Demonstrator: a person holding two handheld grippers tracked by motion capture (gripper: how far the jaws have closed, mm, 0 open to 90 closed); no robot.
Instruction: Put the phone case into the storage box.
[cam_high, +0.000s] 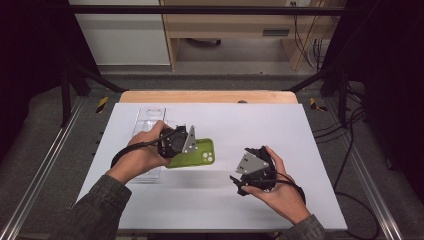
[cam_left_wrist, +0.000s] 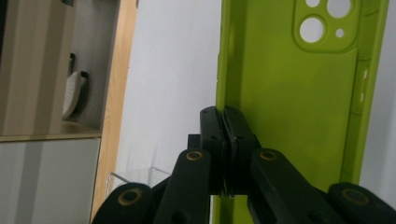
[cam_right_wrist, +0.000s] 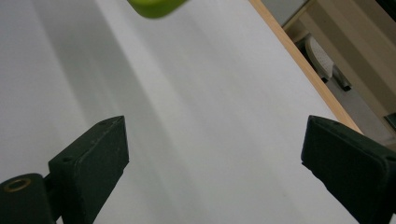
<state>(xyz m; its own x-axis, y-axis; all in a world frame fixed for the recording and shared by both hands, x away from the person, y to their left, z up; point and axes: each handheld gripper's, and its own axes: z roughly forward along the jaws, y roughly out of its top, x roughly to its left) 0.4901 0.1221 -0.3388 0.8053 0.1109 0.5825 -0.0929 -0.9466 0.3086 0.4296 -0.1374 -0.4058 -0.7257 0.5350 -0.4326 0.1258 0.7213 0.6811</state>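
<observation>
Now | left tongs (cam_left_wrist: 224, 140) pinch green phone case (cam_left_wrist: 289, 93) | clear tray (cam_high: 148, 122) beside

A white-topped desk (cam_high: 280, 125) with a pale wooden edge stands on grey floor (cam_high: 45, 150); behind, light wooden shelving (cam_high: 225, 22) and what may be a white cabinet (cam_high: 122, 37).

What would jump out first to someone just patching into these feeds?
The bright green phone case at the middle of the white table, with the left gripper shut on its side wall. The right gripper sits apart to the right, its jaws wide with nothing between them. A clear plastic box lies behind the left hand.
</observation>
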